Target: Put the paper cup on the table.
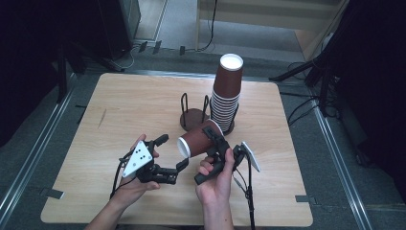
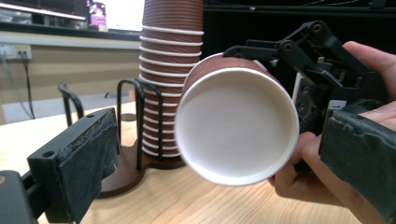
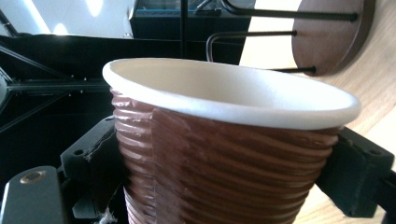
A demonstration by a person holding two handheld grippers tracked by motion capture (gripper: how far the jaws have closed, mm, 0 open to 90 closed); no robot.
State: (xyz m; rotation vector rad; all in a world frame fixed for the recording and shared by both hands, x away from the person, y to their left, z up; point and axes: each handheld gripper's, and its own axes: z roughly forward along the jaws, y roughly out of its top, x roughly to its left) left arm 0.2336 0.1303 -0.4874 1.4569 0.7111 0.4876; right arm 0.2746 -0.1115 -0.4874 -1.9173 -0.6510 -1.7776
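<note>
Between the right gripper [image 1: 214, 142] jaws, clamped, lies the cup [image 1: 197, 139]; left gripper [image 1: 171, 153] jaws gape empty.

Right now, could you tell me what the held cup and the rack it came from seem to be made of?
The cup looks like paper: brown ribbed matte sleeve, plain white inside, rolled rim. The right hand-held gripper clamps its wall. The rack seems to be thin black metal wire loops on a dark brown round base, possibly wood or fibreboard.

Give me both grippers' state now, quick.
Left gripper: jaws open, holding nothing.
Right gripper: jaws closed on the brown paper cup.
</note>
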